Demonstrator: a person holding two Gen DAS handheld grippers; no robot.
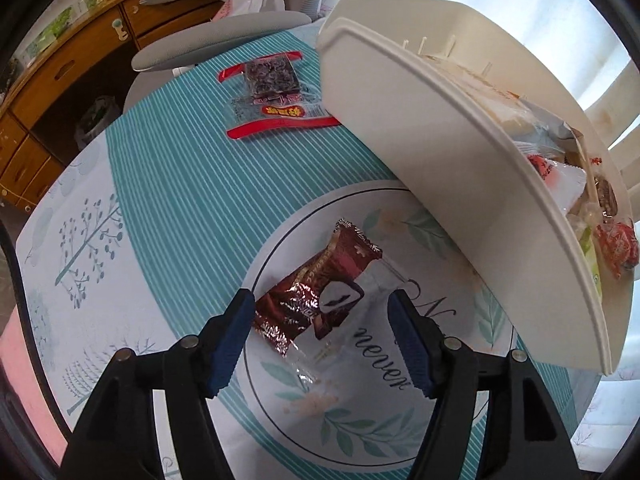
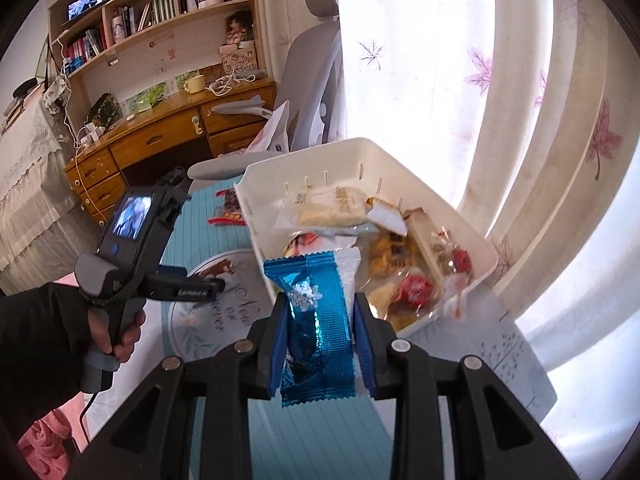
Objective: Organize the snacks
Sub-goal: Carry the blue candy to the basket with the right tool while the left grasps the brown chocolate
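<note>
A dark red foil snack packet lies on the patterned tablecloth. My left gripper is open, its blue pads on either side of the packet's near end, just above it. A red-edged clear packet of dark snacks lies farther back. The white snack bin stands at the right with several wrapped snacks inside. My right gripper is shut on a blue foil snack packet, held upright just before the bin's near rim. The left gripper's handle shows at left.
A grey office chair stands behind the table, a wooden desk and bookshelves beyond it. A white curtain hangs right behind the bin. The table's right edge runs close to the bin.
</note>
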